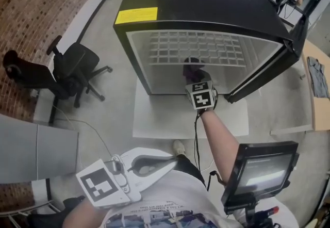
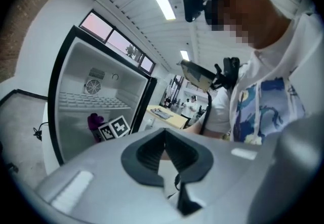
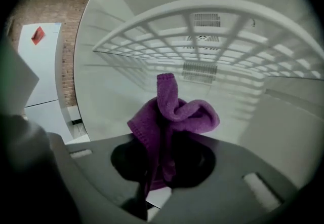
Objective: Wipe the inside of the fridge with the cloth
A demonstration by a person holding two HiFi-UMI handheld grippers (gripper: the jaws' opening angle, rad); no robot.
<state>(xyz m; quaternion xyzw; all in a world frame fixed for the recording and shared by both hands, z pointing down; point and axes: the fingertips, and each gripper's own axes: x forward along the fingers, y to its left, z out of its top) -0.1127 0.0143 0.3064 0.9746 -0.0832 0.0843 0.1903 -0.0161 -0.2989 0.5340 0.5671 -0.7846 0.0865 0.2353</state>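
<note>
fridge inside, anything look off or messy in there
Nothing spilled or broken: the fridge looks clean, its wire shelf in place. Only the purple cloth is bunched in the right gripper, not spread flat.

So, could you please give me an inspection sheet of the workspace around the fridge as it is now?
Surface: fridge stands open, white inside; its wire shelf is bare.
Job's things: purple cloth, bunched, inside the fridge below the shelf.
Clutter: grey fabric on the side table.
Grippers: right gripper shut on the cloth, inside the fridge; left gripper has its fingers together, empty, near the person's body.
Cables: black cable beside the right forearm; thin cable on the floor.
Surroundings: office chair, brick wall, screen.
</note>
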